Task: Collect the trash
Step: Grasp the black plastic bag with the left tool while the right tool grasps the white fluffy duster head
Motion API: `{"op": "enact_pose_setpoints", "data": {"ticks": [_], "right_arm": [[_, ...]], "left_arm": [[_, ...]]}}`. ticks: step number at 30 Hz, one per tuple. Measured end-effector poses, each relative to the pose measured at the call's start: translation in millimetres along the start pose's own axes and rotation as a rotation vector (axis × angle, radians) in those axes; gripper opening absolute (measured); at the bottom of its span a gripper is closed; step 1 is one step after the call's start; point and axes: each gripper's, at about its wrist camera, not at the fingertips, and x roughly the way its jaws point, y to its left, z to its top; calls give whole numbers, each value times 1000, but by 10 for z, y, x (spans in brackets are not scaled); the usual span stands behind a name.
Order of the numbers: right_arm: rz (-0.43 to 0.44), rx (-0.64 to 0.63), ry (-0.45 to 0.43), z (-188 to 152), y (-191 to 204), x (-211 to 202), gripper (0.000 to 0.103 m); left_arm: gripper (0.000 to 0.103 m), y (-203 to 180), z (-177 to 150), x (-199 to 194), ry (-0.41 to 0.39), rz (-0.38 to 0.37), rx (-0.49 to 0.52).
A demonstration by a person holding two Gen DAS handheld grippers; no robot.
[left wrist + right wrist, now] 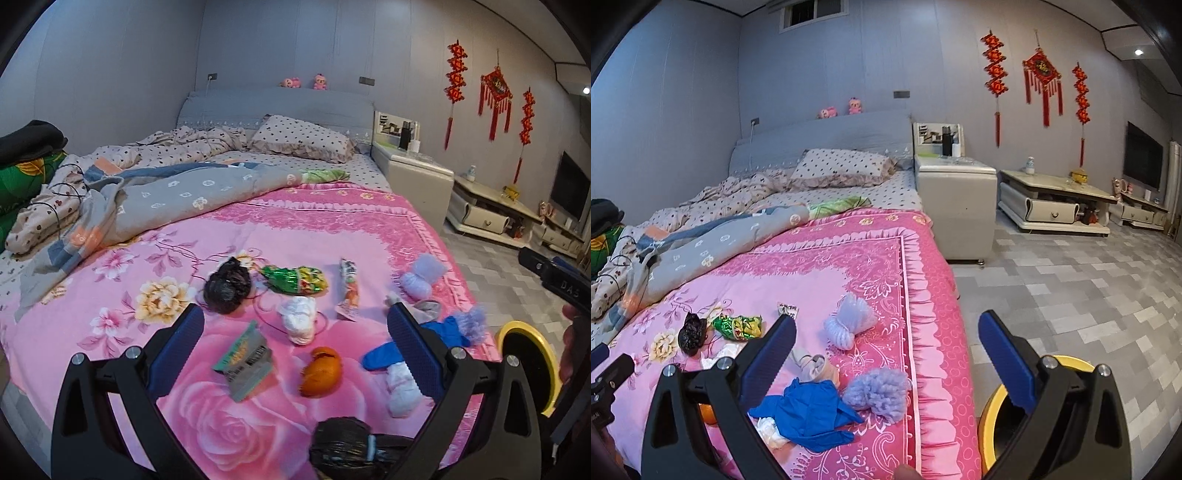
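Note:
Trash lies scattered on the pink floral bedspread. In the left wrist view I see a crumpled black bag, a green snack wrapper, a white tissue wad, a long wrapper, a flattened carton, an orange peel, a blue glove and another black bag at the near edge. My left gripper hangs open above the carton and peel. My right gripper is open over the bed's edge, near the blue glove and purple pom-pom.
A yellow-rimmed bin stands on the tiled floor beside the bed's right edge. A rumpled grey quilt and pillow fill the far half of the bed. A white nightstand and low cabinet line the wall.

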Motion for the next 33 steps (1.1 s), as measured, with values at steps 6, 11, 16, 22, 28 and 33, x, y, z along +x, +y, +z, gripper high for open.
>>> {"op": "enact_pose_setpoints", "data": {"ticks": [6,11,16,22,28,33], "right_arm": [[81,-30,220,84,40,611,95],[96,-45,325,103,105,1062,95],[108,7,402,202,77,1521,95],[93,27,476,216,130,1981,95],[65,4,496,133,214,2221,90],[46,-30,503,82,274,2310,84]], "left_arm": [[95,483,212,336,92,44,7],[95,683,343,696,145,67,61],[95,799,420,1135,200,57,56],[95,877,406,1622,250,69,45],[95,952,365,2006,272,133,48],[95,964,307,2226,286,142,62]]}}
